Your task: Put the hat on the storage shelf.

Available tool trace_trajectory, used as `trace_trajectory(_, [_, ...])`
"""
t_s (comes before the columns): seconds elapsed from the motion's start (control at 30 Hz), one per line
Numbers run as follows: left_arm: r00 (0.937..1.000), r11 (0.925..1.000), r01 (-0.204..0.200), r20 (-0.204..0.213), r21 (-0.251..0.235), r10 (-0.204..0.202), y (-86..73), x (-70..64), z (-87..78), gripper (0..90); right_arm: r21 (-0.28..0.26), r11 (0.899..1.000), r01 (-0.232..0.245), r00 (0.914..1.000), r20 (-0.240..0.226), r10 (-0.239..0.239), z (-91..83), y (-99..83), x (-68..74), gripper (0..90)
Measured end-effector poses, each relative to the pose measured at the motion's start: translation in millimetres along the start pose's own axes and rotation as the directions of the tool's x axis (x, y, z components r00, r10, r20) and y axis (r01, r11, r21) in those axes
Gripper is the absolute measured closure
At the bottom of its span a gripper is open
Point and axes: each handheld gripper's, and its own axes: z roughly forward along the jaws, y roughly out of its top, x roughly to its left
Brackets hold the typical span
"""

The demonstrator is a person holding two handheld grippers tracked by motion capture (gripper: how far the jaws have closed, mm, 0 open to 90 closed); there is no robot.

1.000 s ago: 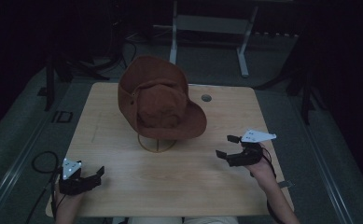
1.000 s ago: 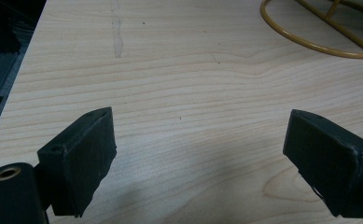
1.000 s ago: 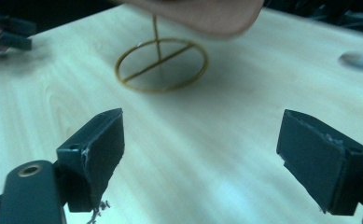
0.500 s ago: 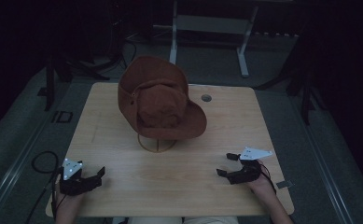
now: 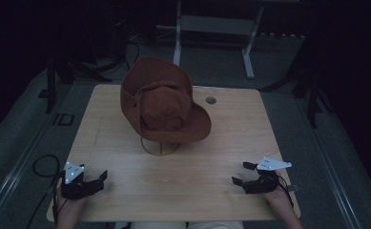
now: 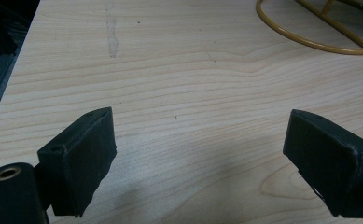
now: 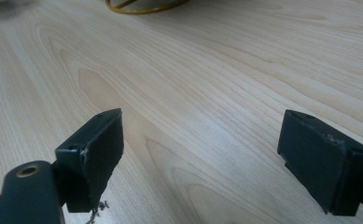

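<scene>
Both my hand-held grippers rest low at the near edge of the bench (image 5: 126, 124), the left hand-held gripper (image 5: 95, 181) and the right hand-held gripper (image 5: 242, 177) each spread wide and holding nothing. The brown hat (image 5: 161, 102) sits well apart from them on its yellow wire stand (image 5: 160, 147) at mid-bench. To lift it cleanly, I judge I should come in from both sides, pinch the brim without crushing it, and raise it straight up off the stand.

We are holding our left gripper (image 5: 99, 178) low at the near left corner of the worktop (image 5: 188, 191), its jaws spread wide and pointing inward to the right. We are holding our right gripper (image 5: 240, 174) low at the near right, jaws also spread wide, pointing left. Our hands are gripping each from behind, forearms coming in from the near edge.
</scene>
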Motion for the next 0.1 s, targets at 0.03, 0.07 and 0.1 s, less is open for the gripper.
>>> trace_trajectory(0.03, [1.0000, 1.0000, 0.000, 0.001, 0.001, 0.000, 0.0, 0.0, 0.0, 10.0, -0.003, 1.000, -0.010, 1.0000, 0.000, 0.010, 0.1, -0.4, -0.6, 14.3])
trace_trajectory(0.07, [1.0000, 1.0000, -0.002, 0.001, 0.002, 0.002, 0.0, -0.1, 0.1, 10.0, 0.001, 1.000, -0.009, 1.0000, 0.002, 0.009, 0.4, -0.5, -1.0, 14.3])
trace_trajectory(0.1, [1.0000, 1.0000, -0.002, 0.000, 0.002, 0.002, 0.0, -0.2, 0.1, 10.0, 0.003, 1.000, -0.004, 1.0000, 0.006, 0.004, 1.2, -0.7, -1.0, 14.2])
